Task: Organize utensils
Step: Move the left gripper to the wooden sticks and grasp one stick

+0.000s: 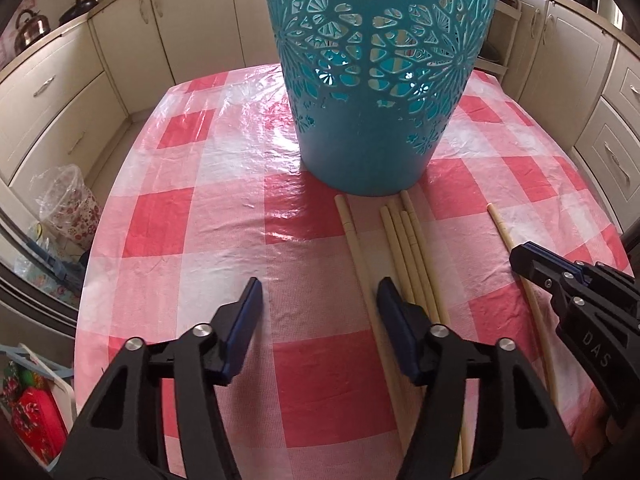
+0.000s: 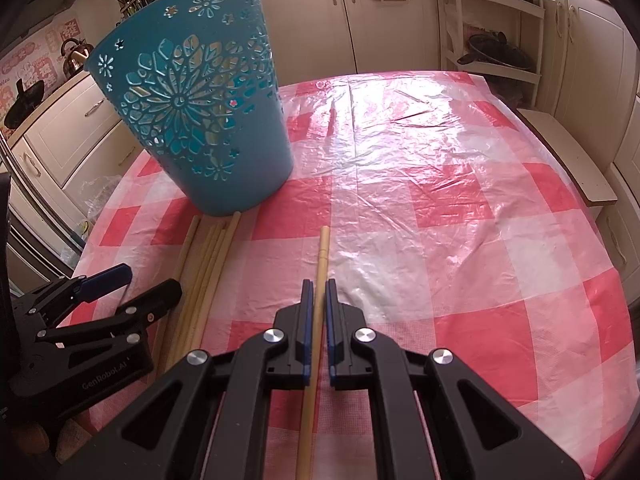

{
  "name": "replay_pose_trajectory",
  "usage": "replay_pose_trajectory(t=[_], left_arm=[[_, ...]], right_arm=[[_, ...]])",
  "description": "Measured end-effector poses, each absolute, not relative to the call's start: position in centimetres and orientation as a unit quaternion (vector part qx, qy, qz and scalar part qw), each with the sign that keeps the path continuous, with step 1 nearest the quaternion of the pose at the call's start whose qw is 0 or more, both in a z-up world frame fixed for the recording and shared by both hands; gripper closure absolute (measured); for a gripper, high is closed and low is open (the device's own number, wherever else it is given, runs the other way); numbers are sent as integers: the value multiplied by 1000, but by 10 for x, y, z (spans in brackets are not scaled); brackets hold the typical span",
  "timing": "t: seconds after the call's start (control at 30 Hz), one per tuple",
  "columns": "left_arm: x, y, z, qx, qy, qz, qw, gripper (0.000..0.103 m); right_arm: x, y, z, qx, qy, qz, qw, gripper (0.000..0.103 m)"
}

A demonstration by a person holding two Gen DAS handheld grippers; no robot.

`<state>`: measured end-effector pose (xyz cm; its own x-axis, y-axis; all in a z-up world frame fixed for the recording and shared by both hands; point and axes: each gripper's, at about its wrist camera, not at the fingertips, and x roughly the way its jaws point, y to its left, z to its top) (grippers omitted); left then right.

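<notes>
Already one pale chopstick (image 2: 319, 300) lies pinched between the narrow pads of the right hand-held gripper (image 2: 319, 292), its far tip near the blue cut-out basket (image 2: 192, 120) standing on the checked surface (image 2: 440, 240). Beside it the left hand-held gripper (image 1: 320, 300) stands spread and empty, one jaw above the bundle of chopsticks (image 1: 404, 248) lying just before the basket. Next, I judge, the pinched stick must be lifted, tipped upright and lowered over the rim.

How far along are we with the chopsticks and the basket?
Done: little that shows; pale sticks seem visible through the basket's cutouts, but it's unclear. In hand: the right gripper is shut on one chopstick. Left: five chopsticks lie on the table; the left gripper is open, with one between its jaws.
</notes>
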<state>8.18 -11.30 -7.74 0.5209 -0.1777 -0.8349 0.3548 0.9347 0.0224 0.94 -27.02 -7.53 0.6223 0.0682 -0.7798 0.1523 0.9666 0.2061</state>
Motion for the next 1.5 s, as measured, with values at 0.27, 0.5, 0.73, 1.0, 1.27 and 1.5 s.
replay_pose_trajectory(t=[0.27,0.5,0.73,1.0,1.27,1.5], left_arm=[[87,-91,-74,67,483,-219,845,97],[90,-90,-73,102,486,-199,845,95],[94,-99,-73,123,475,-172,854,88],[91,-100,-75,129,463,-159,862,81],[82,-105,-74,136,456,-176,862,98],[77,-71,-57,55,480,-214,849,98]], right_arm=[[10,-272,-75,129,434,-23,891,96],[11,-271,-75,127,434,-24,892,96],[11,-271,-76,130,432,-22,892,95],[13,-256,-74,99,432,-16,896,80],[13,-257,-75,105,431,-16,896,79],[12,-260,-75,113,430,-13,896,79]])
